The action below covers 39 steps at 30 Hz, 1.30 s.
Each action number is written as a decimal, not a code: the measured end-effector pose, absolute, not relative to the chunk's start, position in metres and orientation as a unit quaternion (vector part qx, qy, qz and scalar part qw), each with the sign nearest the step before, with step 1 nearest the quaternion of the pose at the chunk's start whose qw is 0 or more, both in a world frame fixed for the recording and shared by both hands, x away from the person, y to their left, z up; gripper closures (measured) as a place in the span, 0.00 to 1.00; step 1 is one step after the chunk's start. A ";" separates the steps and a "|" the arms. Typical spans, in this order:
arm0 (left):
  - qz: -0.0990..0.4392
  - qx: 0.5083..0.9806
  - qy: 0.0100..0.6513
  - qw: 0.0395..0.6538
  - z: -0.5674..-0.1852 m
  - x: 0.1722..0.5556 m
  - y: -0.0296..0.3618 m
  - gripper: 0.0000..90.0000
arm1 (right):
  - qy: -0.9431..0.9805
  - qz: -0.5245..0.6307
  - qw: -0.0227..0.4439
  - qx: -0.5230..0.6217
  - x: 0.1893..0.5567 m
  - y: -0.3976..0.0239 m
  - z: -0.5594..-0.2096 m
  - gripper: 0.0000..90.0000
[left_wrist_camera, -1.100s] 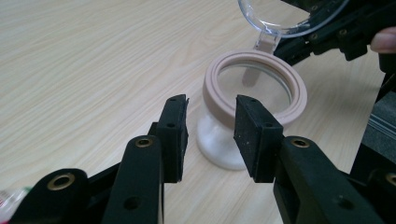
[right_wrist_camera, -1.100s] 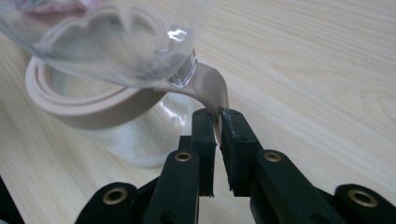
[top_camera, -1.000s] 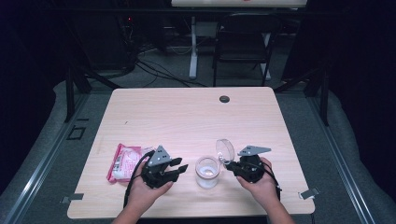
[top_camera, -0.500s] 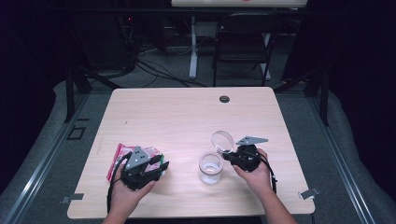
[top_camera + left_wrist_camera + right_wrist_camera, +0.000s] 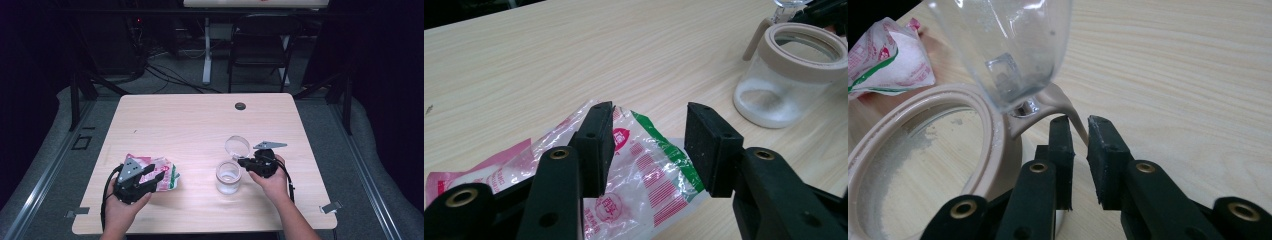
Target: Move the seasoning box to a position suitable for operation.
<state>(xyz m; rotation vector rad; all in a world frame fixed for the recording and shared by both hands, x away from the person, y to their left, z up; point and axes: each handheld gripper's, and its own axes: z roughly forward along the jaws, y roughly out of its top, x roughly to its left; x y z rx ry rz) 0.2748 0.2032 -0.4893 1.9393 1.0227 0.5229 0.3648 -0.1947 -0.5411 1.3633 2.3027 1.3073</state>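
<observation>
On the pale wooden desk (image 5: pixel 200 120), a clear jar (image 5: pixel 228 177) with a beige rim is seen standing near the front right, its clear hinged lid (image 5: pixel 237 147) raised upright behind it. The right gripper (image 5: pixel 248 164) is held just beside the jar; in the right gripper view its jaws have just been opening slightly, and the thin beige lid tab (image 5: pixel 1079 131) lies in the narrow gap between them, with no pressing contact to be made out. A red, white and green plastic packet (image 5: pixel 162 175) is seen lying flat at the front left, well apart from the jar. The left gripper (image 5: pixel 150 176) is positioned over it, its jaws having just been opening; they stand apart above the packet's torn end without clamping it.
</observation>
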 end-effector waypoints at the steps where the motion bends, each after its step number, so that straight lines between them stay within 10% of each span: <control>1: 0.210 0.777 0.410 0.429 -0.489 0.275 0.203 0.60 | 0.770 0.438 0.081 0.456 0.365 -0.194 -0.541 0.90; 25: 0.222 0.808 0.392 0.381 -0.517 0.262 0.203 0.44 | 0.762 0.448 0.123 0.451 0.343 -0.215 -0.513 0.60; 39: 0.219 0.828 0.357 0.373 -0.529 0.263 0.181 0.41 | 0.757 0.450 0.132 0.454 0.340 -0.220 -0.512 0.59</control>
